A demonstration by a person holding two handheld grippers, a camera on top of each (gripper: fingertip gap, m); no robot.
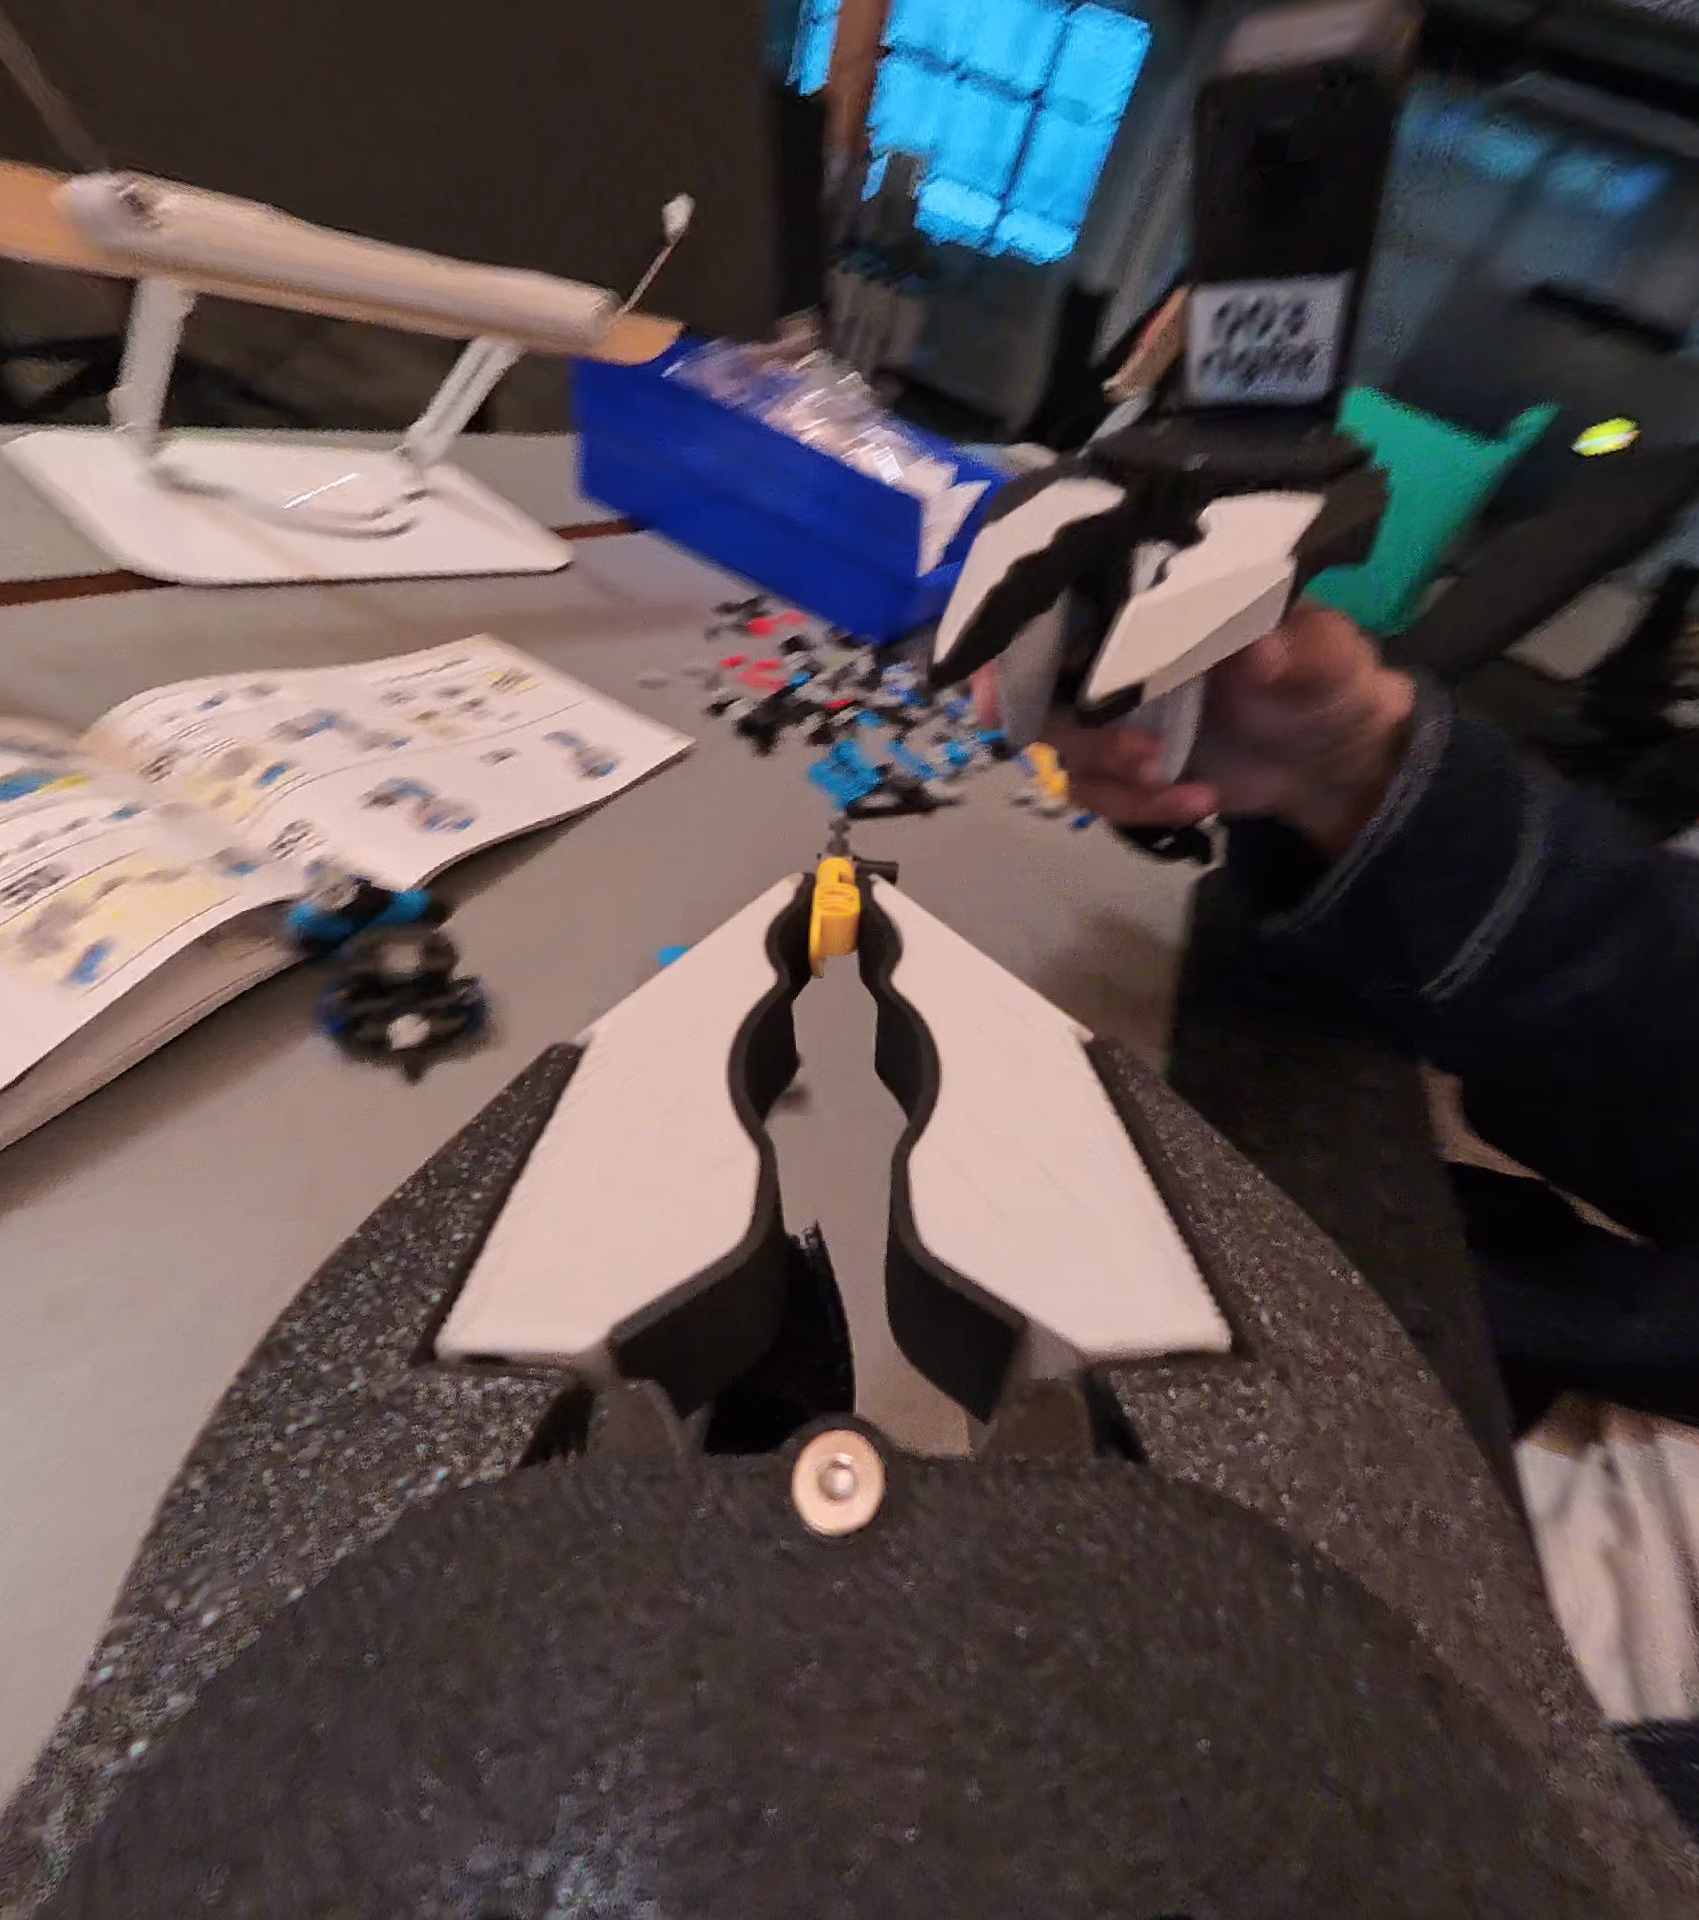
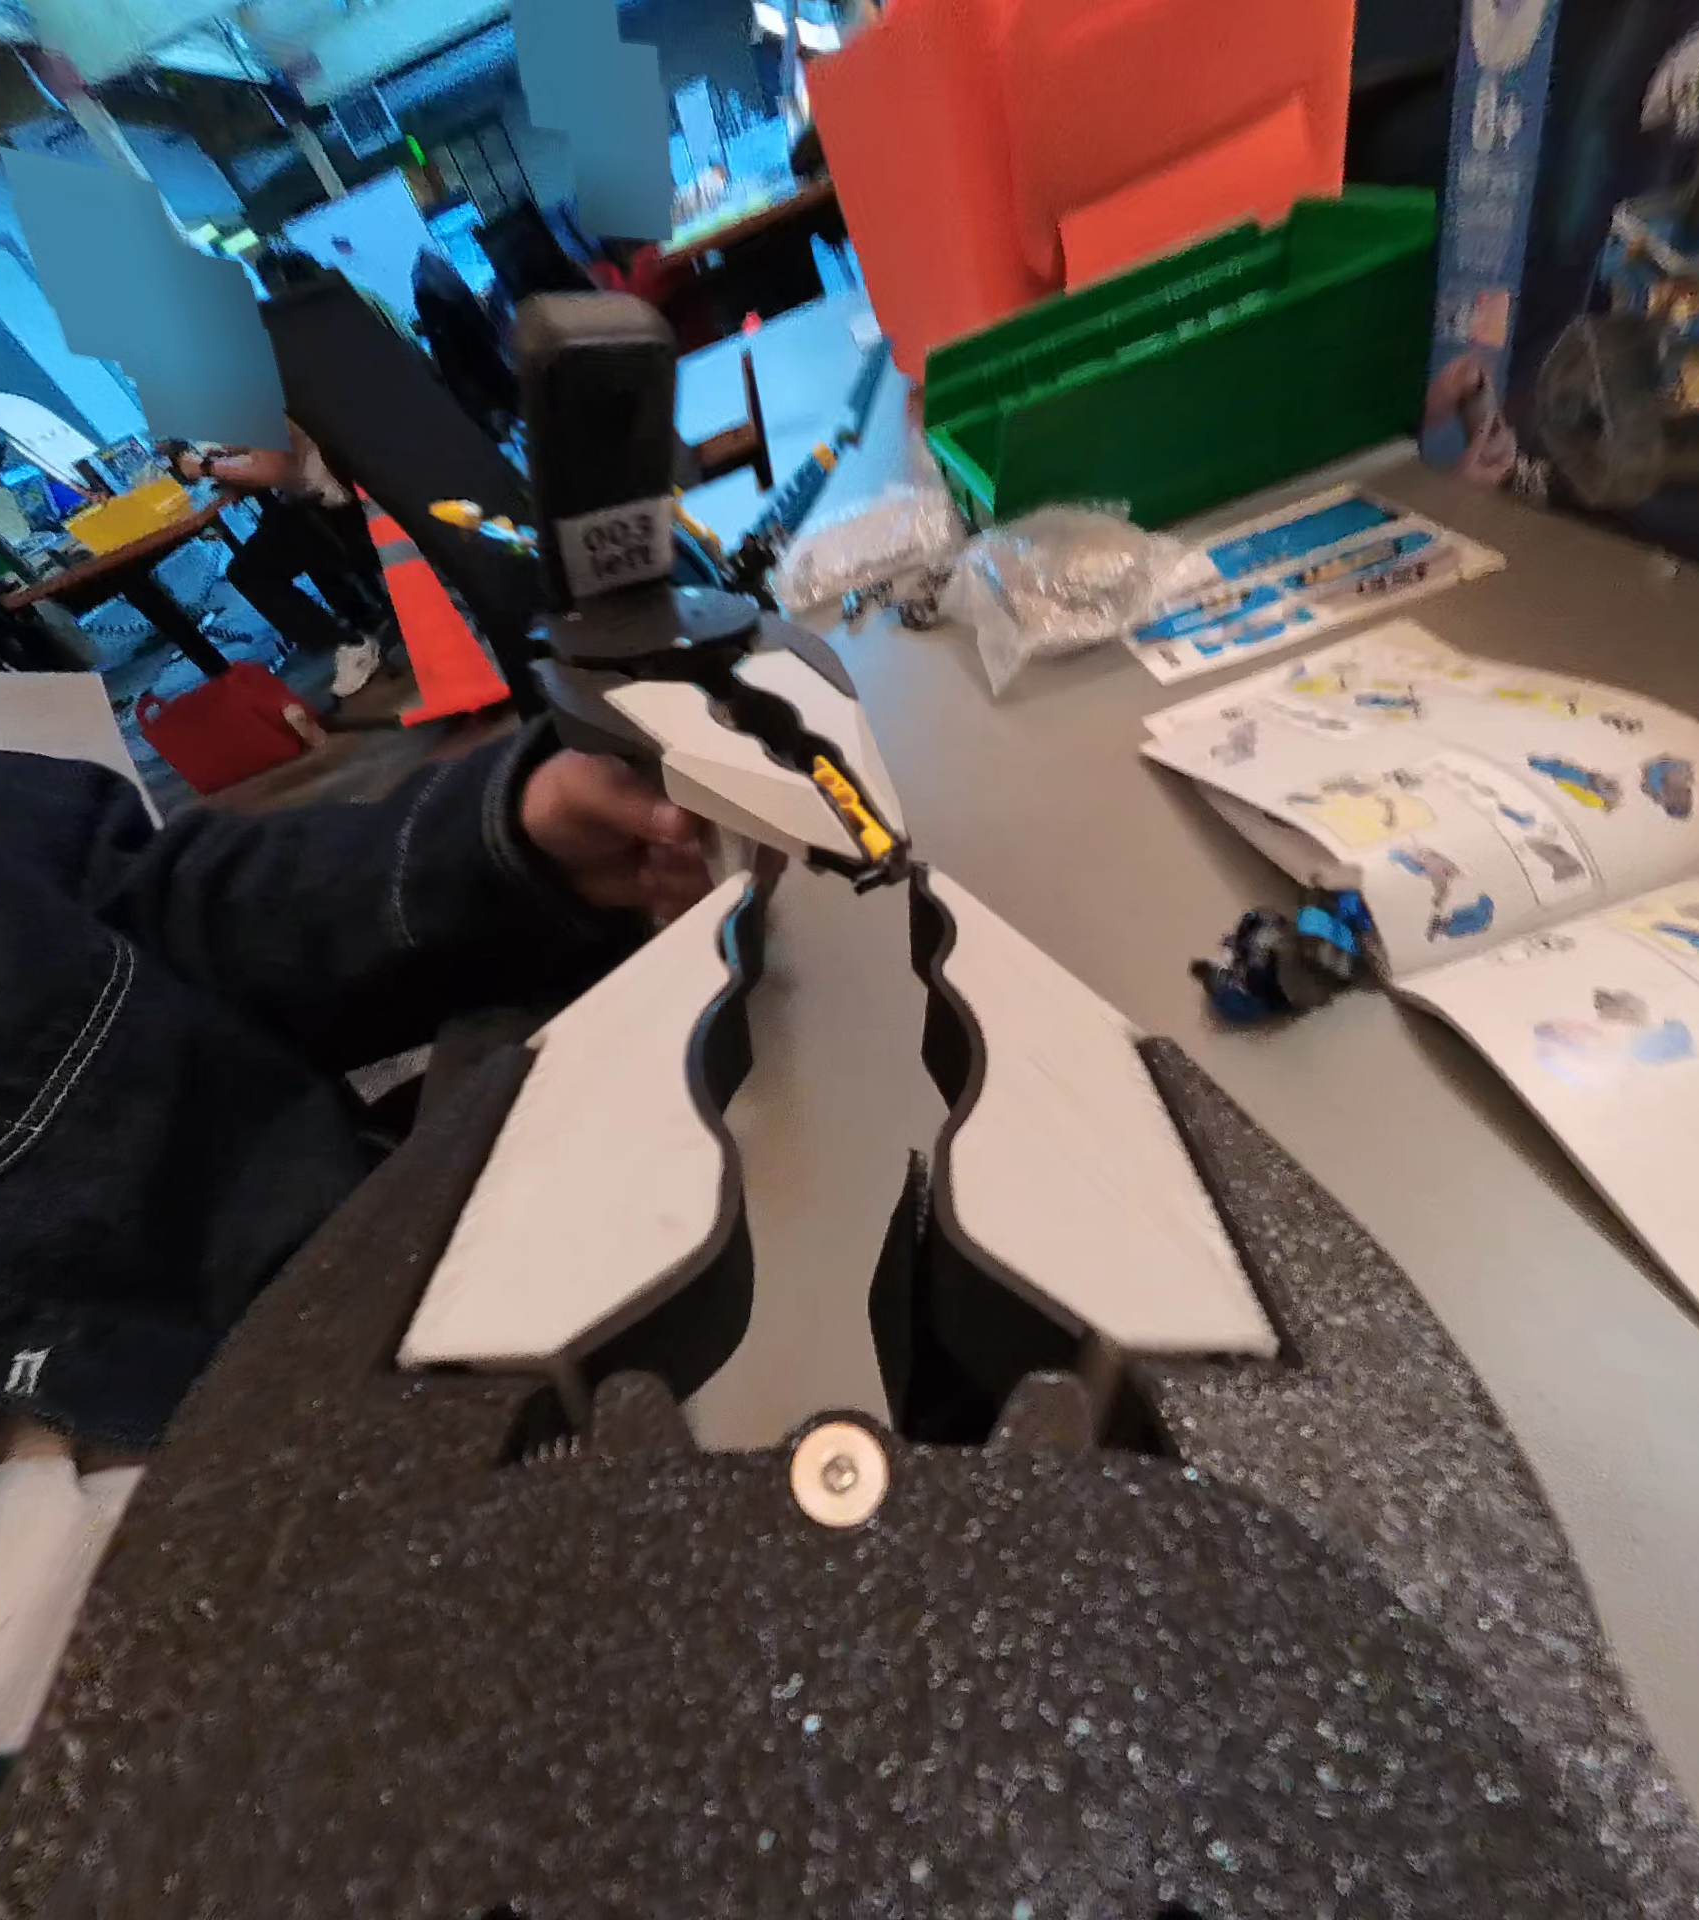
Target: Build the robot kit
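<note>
My left gripper [image 1: 832, 896] is shut on a small yellow toy-brick piece [image 1: 832, 914] with a black pin at its far end, held above the grey table [image 1: 149, 1299]. In the right wrist view the left gripper [image 2: 866, 847] and its yellow piece [image 2: 847, 802] sit just in front of my right gripper [image 2: 834, 883], which is open and empty, the black pin close to the gap between its fingertips. In the left wrist view the right gripper [image 1: 1027, 686] hangs above a scattered pile of small parts [image 1: 824, 707], held by a hand in a dark sleeve.
An open instruction booklet [image 1: 201, 831] lies at the left, with a blue-black part-built model [image 1: 388, 977] beside it. A blue bin [image 1: 772, 499] and a white stand [image 1: 284, 509] are behind. The right wrist view shows a green bin [image 2: 1188, 416], plastic bags [image 2: 1042, 582] and a toy box [image 2: 1655, 260].
</note>
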